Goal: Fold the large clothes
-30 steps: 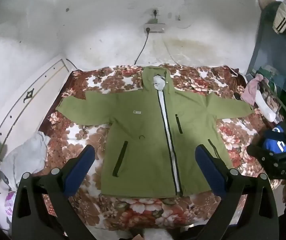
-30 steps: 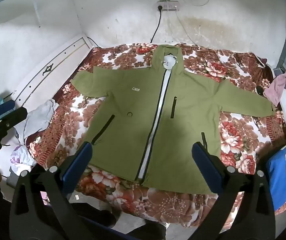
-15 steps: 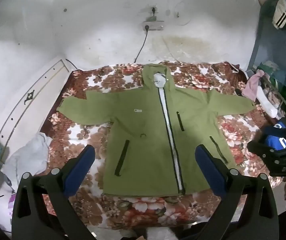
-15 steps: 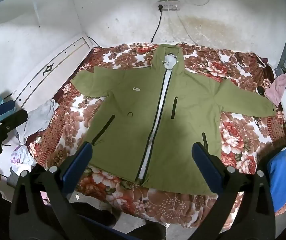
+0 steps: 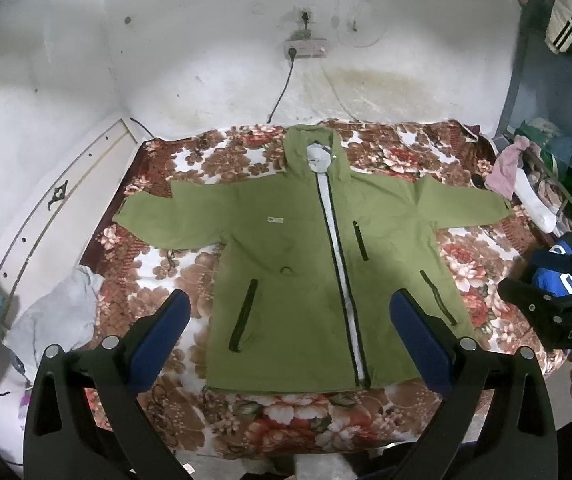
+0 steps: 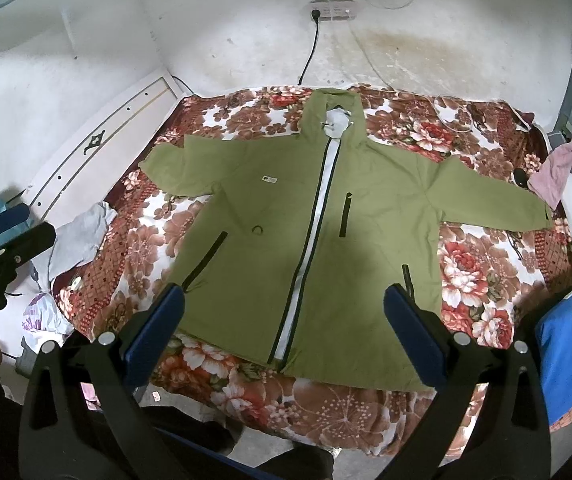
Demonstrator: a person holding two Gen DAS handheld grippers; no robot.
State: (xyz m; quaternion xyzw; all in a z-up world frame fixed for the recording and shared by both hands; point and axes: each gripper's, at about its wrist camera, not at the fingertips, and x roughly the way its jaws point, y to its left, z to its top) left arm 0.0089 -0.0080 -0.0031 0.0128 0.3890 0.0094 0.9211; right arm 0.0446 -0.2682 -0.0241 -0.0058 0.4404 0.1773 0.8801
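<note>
The left gripper hangs with its jaws spread wide and empty, and the right gripper likewise; both hover above the near hem; the green hooded jacket lies flat, zipped, on the floral bedspread, hood toward 12 o'clock, sleeves stretched toward 9 and 3 (no crease anywhere); folding appears unstarted, every fold remaining.

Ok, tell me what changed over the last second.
Very little. The left gripper drew back slightly, so the green jacket sits a bit higher in its view. The right gripper held steady. Both stay open, nothing grasped; the jacket stays spread flat on the floral blanket.
</note>
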